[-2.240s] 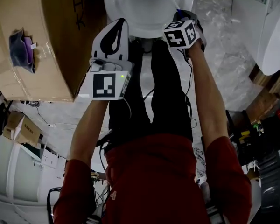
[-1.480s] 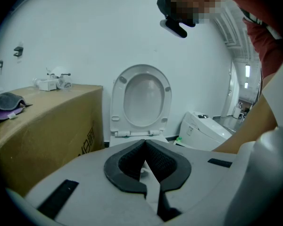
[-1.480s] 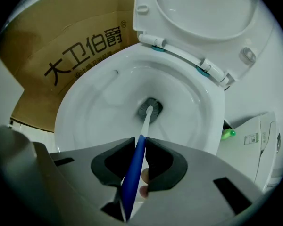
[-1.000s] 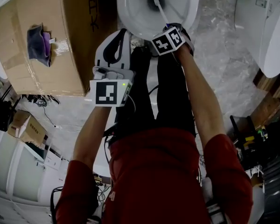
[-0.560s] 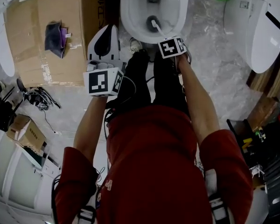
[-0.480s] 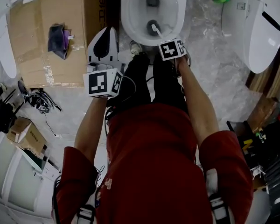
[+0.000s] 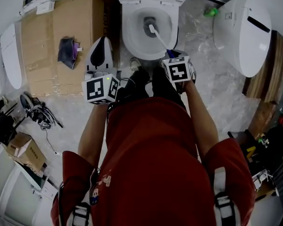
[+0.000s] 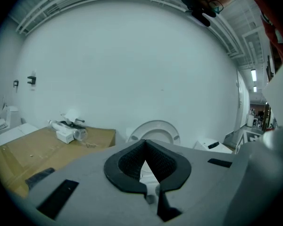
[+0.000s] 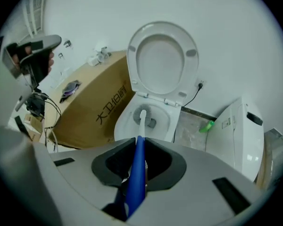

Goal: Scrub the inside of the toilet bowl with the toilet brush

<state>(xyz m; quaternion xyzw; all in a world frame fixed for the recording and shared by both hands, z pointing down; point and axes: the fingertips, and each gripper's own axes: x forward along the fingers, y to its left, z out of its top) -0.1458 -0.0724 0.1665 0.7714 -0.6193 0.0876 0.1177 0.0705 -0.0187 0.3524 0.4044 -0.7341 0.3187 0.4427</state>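
Observation:
The white toilet bowl point(image 7: 132, 34) stands at the top middle of the head view with its lid point(image 9: 162, 55) raised. The toilet brush reaches down into the bowl, its grey bristle head point(image 7: 149, 23) near the dark drain. My right gripper point(image 7: 170, 54) is shut on the brush's blue handle point(image 9: 137, 173), just at the bowl's front rim. In the right gripper view the brush head point(image 9: 142, 114) sits low in the bowl point(image 9: 167, 121). My left gripper point(image 7: 102, 41) hangs left of the bowl, shut with nothing in it point(image 8: 145, 144), and it faces the wall.
A large cardboard box point(image 7: 52, 36) with a purple cloth point(image 7: 67, 52) on it lies left of the toilet. Another white toilet unit point(image 7: 243, 32) and a green bottle point(image 7: 209, 12) are on the right. Cables point(image 7: 37, 112) trail over the floor at the left.
The head view has drawn back, so the whole bowl now shows. The right gripper kept its hold while the brush head moved about inside the bowl. The left gripper stayed shut beside the bowl.

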